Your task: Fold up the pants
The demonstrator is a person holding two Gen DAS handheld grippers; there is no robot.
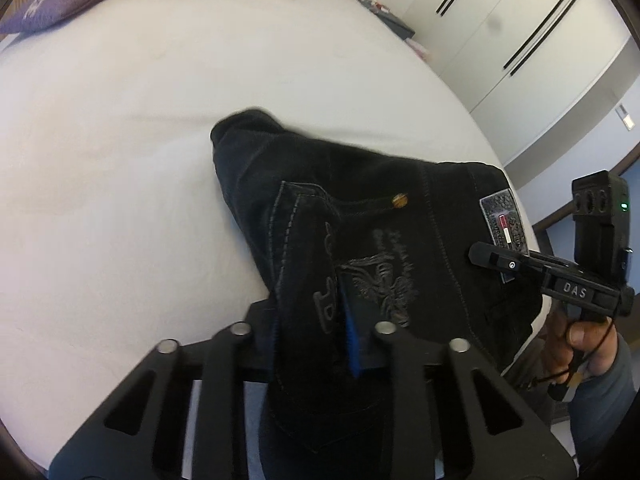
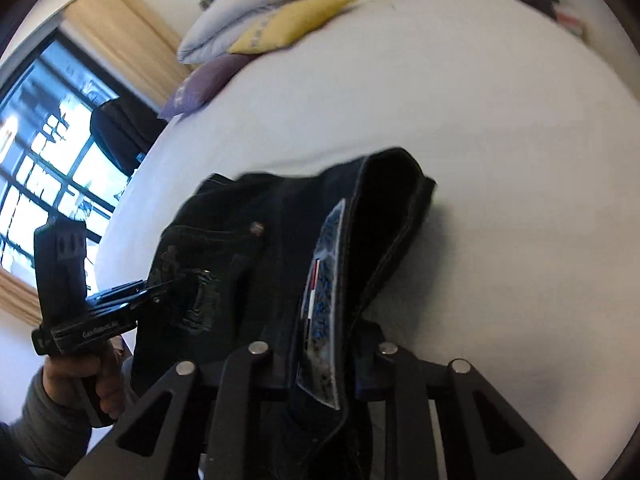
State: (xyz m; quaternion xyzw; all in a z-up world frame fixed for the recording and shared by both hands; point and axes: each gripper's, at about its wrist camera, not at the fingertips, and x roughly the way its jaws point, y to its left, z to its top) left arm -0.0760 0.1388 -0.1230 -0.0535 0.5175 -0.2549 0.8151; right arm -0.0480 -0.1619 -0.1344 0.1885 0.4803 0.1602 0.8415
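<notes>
**Both grippers clamped on black pants over the bed**

Left wrist view: the left gripper angles down, pinching the pants by the embroidered pocket above the white bed. At 3 o'clock, a hand holds the right gripper, marked "DAS".

Right wrist view: the right gripper grips the waistband patch; the left gripper bites fabric at 9 o'clock, its lettering unreadable.

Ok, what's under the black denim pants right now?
Under the black denim pants the white bed sheet shows around them. The sheet directly beneath is covered, so anything lying there cannot be seen.
</notes>
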